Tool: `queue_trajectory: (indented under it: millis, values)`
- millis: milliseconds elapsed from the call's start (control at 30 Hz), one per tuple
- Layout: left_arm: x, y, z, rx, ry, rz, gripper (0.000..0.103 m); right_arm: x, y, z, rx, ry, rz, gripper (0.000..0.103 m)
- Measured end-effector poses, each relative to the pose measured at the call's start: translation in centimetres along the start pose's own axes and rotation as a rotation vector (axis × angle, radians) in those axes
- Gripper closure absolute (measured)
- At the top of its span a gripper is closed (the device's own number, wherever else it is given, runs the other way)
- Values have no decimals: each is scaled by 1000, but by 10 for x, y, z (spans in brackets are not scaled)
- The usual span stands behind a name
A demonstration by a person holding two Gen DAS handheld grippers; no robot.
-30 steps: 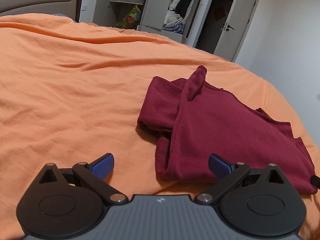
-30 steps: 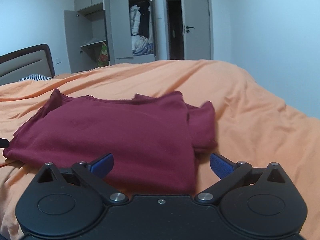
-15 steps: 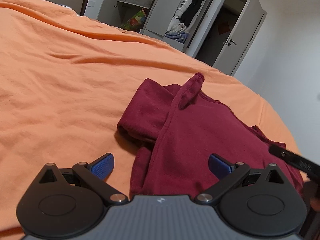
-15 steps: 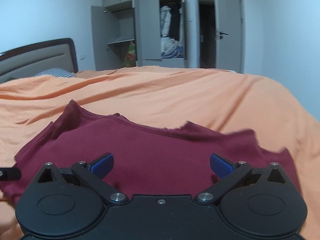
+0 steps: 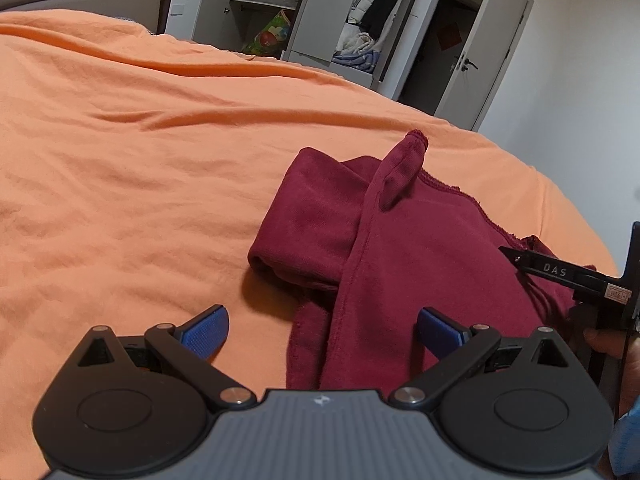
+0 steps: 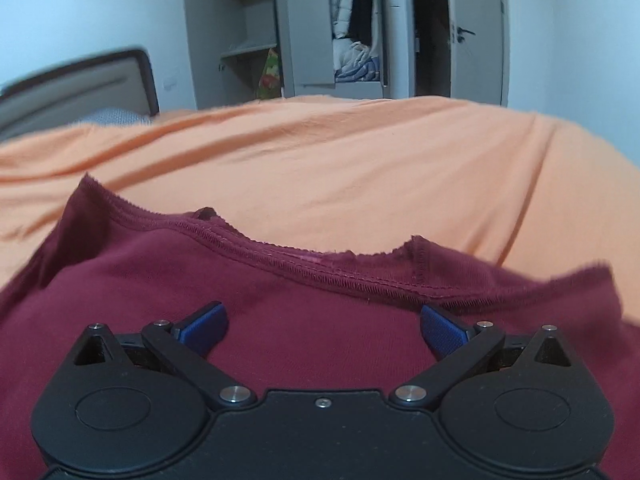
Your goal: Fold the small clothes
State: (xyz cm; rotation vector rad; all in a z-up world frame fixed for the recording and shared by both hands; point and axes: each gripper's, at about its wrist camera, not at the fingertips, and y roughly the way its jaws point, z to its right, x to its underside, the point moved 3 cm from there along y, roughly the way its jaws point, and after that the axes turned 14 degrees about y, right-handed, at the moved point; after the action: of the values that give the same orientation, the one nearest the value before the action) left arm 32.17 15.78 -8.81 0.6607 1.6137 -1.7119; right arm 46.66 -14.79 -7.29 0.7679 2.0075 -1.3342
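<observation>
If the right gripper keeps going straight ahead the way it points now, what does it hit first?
Probably the maroon shirt: the right gripper, jaws open, sits low over it, facing its stitched collar edge. Beyond lies the orange bedsheet. Depth is unclear.

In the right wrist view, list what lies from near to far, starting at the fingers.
Right gripper with open blue fingers → maroon shirt → orange bedsheet → open wardrobe.

I see an orange bed (image 5: 160, 128), a headboard (image 5: 92, 0) at its far edge, an open closet (image 5: 360, 20) and a door (image 5: 496, 60) behind.
</observation>
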Motion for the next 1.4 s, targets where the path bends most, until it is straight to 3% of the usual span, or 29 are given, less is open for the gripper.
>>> queue_trajectory:
  millis: [200,533,900,1067,1400]
  values:
    - [2,1,5,-28,32,-12,0,7,-4,5,-9,26,46,0]
    - [18,-22,7,67,-48,16,0,10,-34,-2,14,44,59,1]
    - [22,-24,10,74,-77,30,0,89,-120,-29,82,-92,97,1]
    - [11,-15,-6,50,-97,45,0,117,-124,-37,132,-152,159,0]
    - [-21,28,-22,42,-76,18,1,118,-119,-30,109,-133,171,0]
